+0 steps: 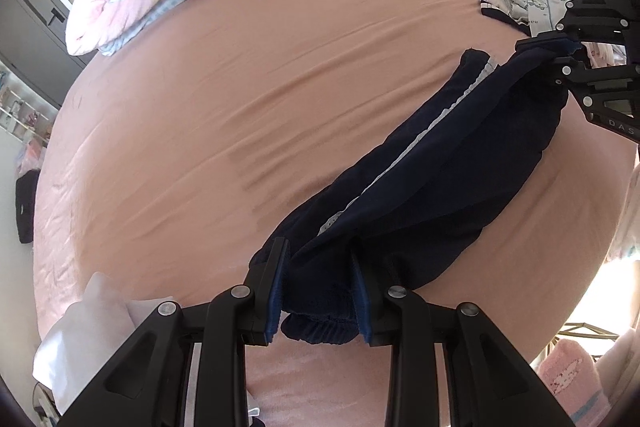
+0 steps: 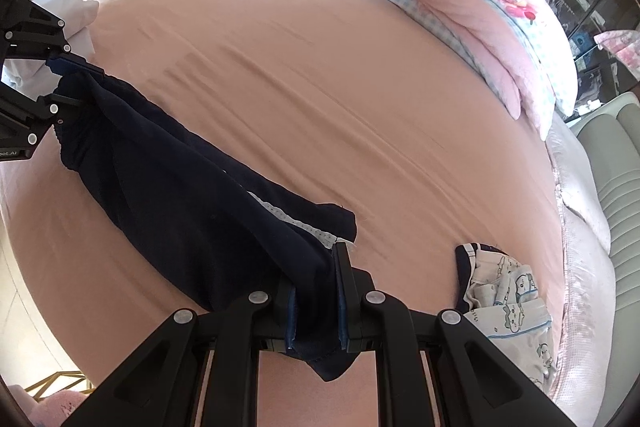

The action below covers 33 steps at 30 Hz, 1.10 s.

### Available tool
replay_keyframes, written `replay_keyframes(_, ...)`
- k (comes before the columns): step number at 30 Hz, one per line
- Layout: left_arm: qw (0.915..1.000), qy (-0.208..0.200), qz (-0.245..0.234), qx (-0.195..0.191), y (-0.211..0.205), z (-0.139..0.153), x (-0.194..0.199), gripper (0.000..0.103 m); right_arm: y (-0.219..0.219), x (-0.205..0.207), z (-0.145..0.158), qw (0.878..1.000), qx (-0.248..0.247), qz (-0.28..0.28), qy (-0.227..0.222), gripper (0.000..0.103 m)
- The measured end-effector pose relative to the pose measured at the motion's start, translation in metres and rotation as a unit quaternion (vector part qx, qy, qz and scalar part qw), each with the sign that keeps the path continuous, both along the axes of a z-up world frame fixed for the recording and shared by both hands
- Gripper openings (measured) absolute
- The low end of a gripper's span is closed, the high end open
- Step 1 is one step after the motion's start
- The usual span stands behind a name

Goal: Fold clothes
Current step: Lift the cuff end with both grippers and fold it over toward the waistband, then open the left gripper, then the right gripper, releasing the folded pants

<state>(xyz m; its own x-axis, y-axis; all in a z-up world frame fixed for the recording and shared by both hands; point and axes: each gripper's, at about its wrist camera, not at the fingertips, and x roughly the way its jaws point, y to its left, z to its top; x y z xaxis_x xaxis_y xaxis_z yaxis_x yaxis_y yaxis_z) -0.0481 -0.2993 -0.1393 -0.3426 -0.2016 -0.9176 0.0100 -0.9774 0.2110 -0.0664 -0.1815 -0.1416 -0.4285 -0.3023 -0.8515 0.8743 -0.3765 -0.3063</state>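
Note:
Dark navy trousers (image 1: 436, 179) with a thin white side stripe lie stretched across a pink bed sheet (image 1: 240, 107). My left gripper (image 1: 320, 291) is shut on the gathered elastic waistband end. My right gripper (image 2: 316, 291) is shut on the opposite end of the navy trousers (image 2: 180, 187), the leg hems. Each gripper shows in the other's view: the right gripper (image 1: 560, 51) at the right edge, the left gripper (image 2: 60, 83) at the left edge. The cloth hangs slack between them, resting on the sheet.
A white printed garment (image 2: 508, 299) lies crumpled on the sheet beside my right gripper. A white cloth (image 1: 88, 319) sits near my left gripper. A folded pink and blue-check quilt (image 2: 460, 7) lies along the far side of the bed. A grey headboard (image 2: 612, 179) stands at the right.

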Motion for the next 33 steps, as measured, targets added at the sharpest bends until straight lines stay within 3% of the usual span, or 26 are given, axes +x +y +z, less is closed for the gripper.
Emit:
replay_keyframes(8,0.9967,-0.034,0.016,0.073,-0.027,-0.008,-0.009,0.028,-0.013,-0.018,-0.019,0.999,0.02,0.0,-0.04,0.013)
replay_keyframes(15,0.9938,-0.051,0.059,0.079,-0.045,-0.004,-0.014,0.058,-0.009,-0.035,-0.02,0.995,-0.001,-0.027,-0.099,0.014)
replay_keyframes(18,0.9919,-0.041,0.075,0.095,-0.052,0.004,-0.011,0.058,-0.004,-0.04,-0.017,0.992,-0.014,-0.042,-0.122,0.014)
replay_keyframes(27,0.9953,0.004,0.065,0.073,-0.037,0.031,0.004,0.063,0.028,-0.044,-0.004,0.974,-0.086,-0.103,-0.18,0.016)
replay_keyframes(31,0.9964,0.01,0.078,0.032,-0.045,0.042,0.006,0.07,0.04,-0.058,-0.001,0.953,-0.147,-0.15,-0.218,0.016)
replay_keyframes(33,0.9949,0.016,0.095,0.03,-0.05,0.033,0.001,0.07,0.038,-0.064,0.001,0.945,-0.174,-0.167,-0.222,0.016)
